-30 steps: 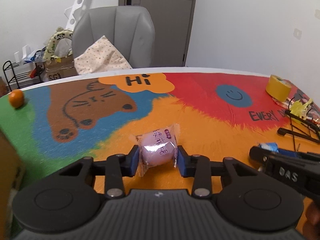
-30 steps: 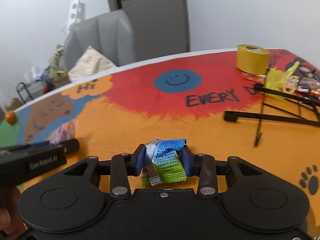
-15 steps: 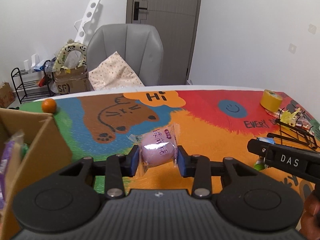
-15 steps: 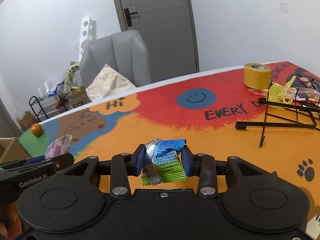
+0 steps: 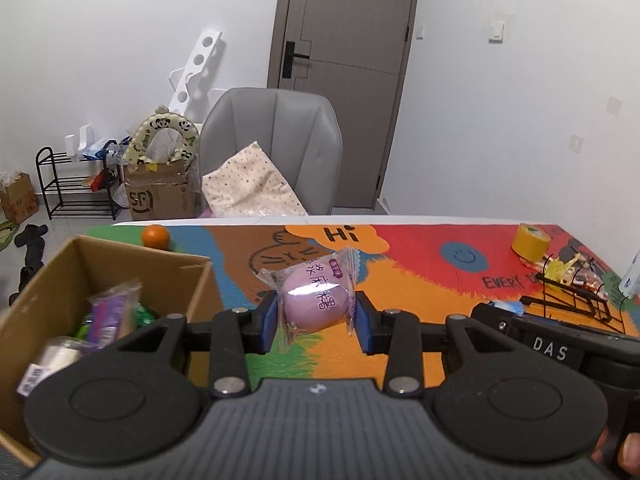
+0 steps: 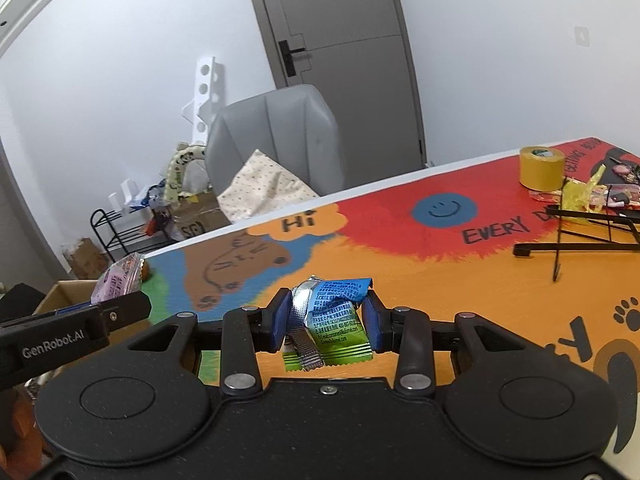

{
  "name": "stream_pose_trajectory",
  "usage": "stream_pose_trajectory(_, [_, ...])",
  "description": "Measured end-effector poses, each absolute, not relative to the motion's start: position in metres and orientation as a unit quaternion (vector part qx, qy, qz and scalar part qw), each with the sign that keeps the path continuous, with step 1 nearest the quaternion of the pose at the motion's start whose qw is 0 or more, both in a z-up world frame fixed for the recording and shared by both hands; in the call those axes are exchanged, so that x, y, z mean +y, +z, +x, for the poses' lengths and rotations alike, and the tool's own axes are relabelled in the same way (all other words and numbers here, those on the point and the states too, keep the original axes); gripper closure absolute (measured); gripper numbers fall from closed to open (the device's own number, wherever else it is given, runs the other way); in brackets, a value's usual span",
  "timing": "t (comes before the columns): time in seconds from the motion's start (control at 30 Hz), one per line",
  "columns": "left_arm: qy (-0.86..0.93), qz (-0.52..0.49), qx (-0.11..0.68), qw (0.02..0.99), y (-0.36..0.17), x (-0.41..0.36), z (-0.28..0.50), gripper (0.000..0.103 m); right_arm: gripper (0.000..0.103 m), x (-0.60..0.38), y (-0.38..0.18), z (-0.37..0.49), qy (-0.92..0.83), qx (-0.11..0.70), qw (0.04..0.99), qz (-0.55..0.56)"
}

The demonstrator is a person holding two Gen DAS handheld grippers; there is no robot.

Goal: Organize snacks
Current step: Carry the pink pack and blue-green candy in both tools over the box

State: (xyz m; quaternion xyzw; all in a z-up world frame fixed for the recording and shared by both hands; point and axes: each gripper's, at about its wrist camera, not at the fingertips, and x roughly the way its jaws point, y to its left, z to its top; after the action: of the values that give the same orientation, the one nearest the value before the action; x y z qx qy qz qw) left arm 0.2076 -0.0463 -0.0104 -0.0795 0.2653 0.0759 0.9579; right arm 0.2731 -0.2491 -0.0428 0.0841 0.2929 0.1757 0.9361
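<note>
A cardboard box [image 5: 100, 280] of snacks sits at nine o'clock on the colourful tabletop [image 5: 420, 280]. The left tool [image 5: 316, 320] pinches a pink bun [image 5: 316, 300]; the right tool [image 6: 326, 316] pinches a blue-green packet [image 6: 336, 320]. Best to carry each above the box's near wall before letting go. At two o'clock stand a wire rack [image 6: 580, 232] and tape roll [image 6: 542, 168], well clear.

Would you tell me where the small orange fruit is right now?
In the left wrist view, the orange fruit sits on the table's far left corner, just behind the cardboard box.
</note>
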Motion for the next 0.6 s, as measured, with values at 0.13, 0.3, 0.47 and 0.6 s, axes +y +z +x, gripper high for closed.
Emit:
stream_pose_trajectory(0.13, [0.080, -0.084, 0.258, 0.959, -0.002, -0.035, 0.193, 0.065, 0.067, -0.238, -0.035, 0.261, 0.185, 0.285, 0.937, 0.080])
stream_pose_trajectory(0.3, [0.087, -0.092, 0.247, 0.961, 0.007, -0.017, 0.177, 0.065, 0.067, -0.223, -0.024, 0.245, 0.198, 0.274, 0.938, 0.075])
stream_pose_trajectory(0.47, [0.104, -0.092, 0.232, 0.963, 0.015, 0.004, 0.158, 0.065, 0.067, -0.205, -0.018, 0.233, 0.213, 0.269, 0.937, 0.066])
stream_pose_trajectory(0.6, [0.114, -0.100, 0.224, 0.963, 0.018, 0.021, 0.148, 0.065, 0.067, -0.188, -0.014, 0.227, 0.228, 0.265, 0.935, 0.060])
